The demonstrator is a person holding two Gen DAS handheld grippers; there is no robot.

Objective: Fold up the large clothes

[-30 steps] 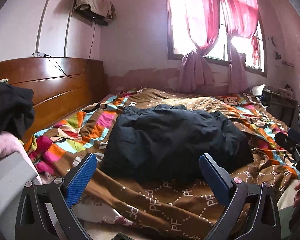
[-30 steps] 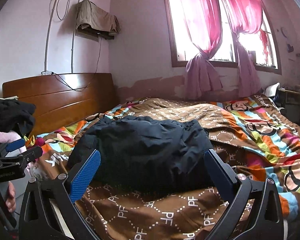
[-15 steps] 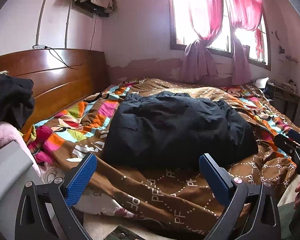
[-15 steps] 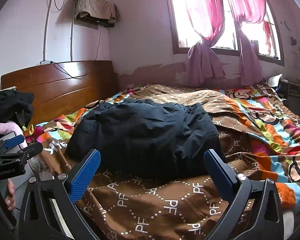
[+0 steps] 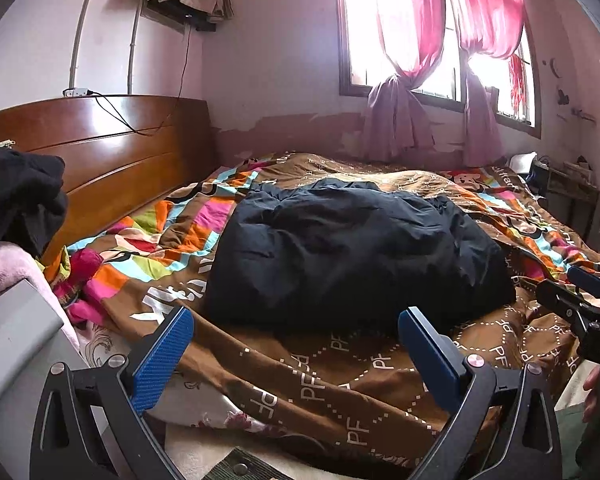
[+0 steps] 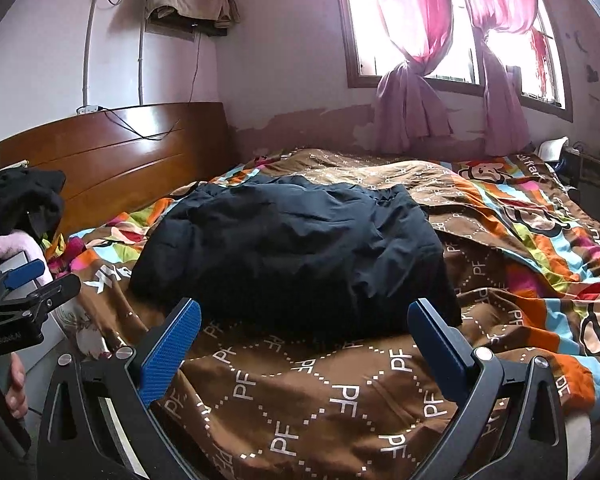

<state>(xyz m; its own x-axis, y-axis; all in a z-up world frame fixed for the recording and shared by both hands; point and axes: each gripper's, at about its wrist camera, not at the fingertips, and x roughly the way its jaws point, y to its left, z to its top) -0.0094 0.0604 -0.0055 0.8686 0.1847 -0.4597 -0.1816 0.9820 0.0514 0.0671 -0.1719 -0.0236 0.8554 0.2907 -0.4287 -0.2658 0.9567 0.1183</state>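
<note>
A large dark navy padded jacket (image 5: pixel 348 256) lies in a folded bundle on the bed's brown and striped quilt (image 5: pixel 340 384); it also shows in the right wrist view (image 6: pixel 296 256). My left gripper (image 5: pixel 296 344) is open and empty, short of the jacket's near edge, over the quilt. My right gripper (image 6: pixel 306 340) is open and empty, also just short of the jacket. Each gripper shows at the edge of the other's view: the right one (image 5: pixel 588 292) and the left one (image 6: pixel 24 284).
A wooden headboard (image 5: pixel 112 160) stands at the left. A pile of black (image 5: pixel 16 200) and pink clothes (image 5: pixel 4 268) rests on a grey surface at the near left. Pink curtains (image 5: pixel 404 60) hang at the window behind the bed. A side table (image 5: pixel 568 188) stands at the far right.
Both grippers have risen and drawn back a little, so the jacket sits lower and further off in both views. Both stay open and empty.
</note>
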